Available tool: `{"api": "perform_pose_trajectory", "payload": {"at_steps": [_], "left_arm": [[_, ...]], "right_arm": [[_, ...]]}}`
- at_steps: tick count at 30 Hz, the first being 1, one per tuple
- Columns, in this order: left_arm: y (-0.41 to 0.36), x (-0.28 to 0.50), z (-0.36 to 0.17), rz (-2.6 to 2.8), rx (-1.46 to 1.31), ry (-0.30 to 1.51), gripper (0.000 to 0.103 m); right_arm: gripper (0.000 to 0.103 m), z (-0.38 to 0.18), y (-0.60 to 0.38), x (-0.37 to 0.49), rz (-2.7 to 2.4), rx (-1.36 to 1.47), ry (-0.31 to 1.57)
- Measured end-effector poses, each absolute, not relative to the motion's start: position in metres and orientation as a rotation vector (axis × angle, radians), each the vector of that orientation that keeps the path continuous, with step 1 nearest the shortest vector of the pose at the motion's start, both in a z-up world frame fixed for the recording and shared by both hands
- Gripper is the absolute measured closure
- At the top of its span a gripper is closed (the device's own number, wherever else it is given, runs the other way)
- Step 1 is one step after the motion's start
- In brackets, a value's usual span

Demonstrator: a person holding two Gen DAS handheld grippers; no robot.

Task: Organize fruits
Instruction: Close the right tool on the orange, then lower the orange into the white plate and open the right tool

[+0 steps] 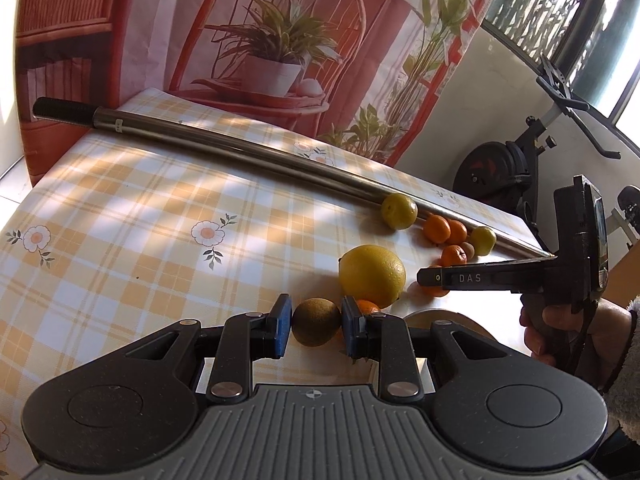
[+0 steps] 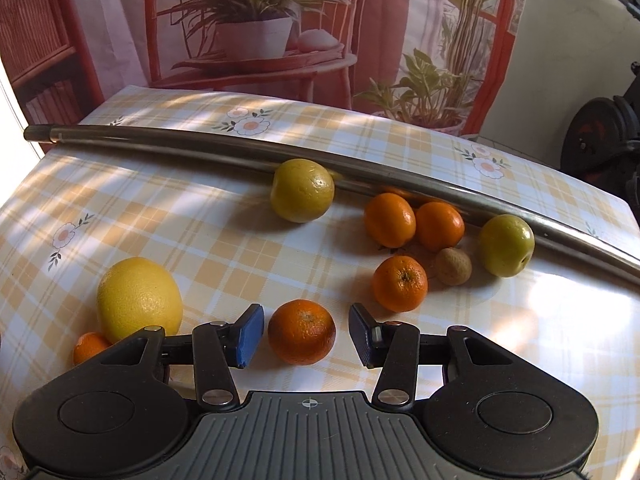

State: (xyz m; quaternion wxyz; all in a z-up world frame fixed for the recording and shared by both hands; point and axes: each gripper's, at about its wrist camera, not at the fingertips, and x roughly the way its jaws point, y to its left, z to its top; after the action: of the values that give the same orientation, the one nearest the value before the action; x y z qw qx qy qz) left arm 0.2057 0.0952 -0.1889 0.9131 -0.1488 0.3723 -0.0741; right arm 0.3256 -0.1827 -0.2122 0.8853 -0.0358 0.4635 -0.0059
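- Left tongs [image 1: 316,330], bottom centre of the left wrist view, have their blue pads against both sides of a brown-green fruit [image 1: 317,322]; they look clamped on it, and whether it is lifted off the desk [image 1: 120,216] cannot be told
- Just above that fruit, right of centre, lies a big yellow citrus [image 1: 372,276], with a small orange [image 1: 367,306] tucked at its lower edge behind the right pad
- Right tongs [image 2: 306,336], bottom centre of the right wrist view, stand apart, one pad on each side of an orange [image 2: 301,331], with gaps showing between pads and peel
- In the same view the yellow citrus [image 2: 139,299] sits at lower left, a small orange [image 2: 89,347] just below it
- Right of centre: three more oranges [image 2: 389,220], [image 2: 439,220], [image 2: 400,283], the upper two touching, and a small brown fruit [image 2: 453,266] beside the lowest
- Two yellow-green fruits lie against a long metal tube [image 2: 400,182] that crosses the desk: one at centre [image 2: 302,190], one at the right [image 2: 507,245]
- The desk wears a yellow checked cloth with flower prints
- At the right edge of the left wrist view a hand [image 1: 560,332] grips the handle of the right tool, its body marked DAS
- An exercise bike [image 1: 516,160] stands in the upper right of that view, a printed curtain [image 1: 280,40] with potted plants hangs behind
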Motion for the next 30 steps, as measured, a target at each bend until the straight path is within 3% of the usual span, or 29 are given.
{"api": "perform_pose_trajectory", "payload": {"at_steps": [5,30], "left_arm": [[0.09,0.205,-0.192,-0.177,-0.301,0.783,0.075],[0.039,0.198,-0.191,-0.313,-0.148,0.836,0.075]], "right_arm": [[0.069,-0.22,-0.185,0.328,-0.012,-0.04,1.001],[0.07,-0.18,-0.21,0.22,-0.001,0.064,0.857]]}}
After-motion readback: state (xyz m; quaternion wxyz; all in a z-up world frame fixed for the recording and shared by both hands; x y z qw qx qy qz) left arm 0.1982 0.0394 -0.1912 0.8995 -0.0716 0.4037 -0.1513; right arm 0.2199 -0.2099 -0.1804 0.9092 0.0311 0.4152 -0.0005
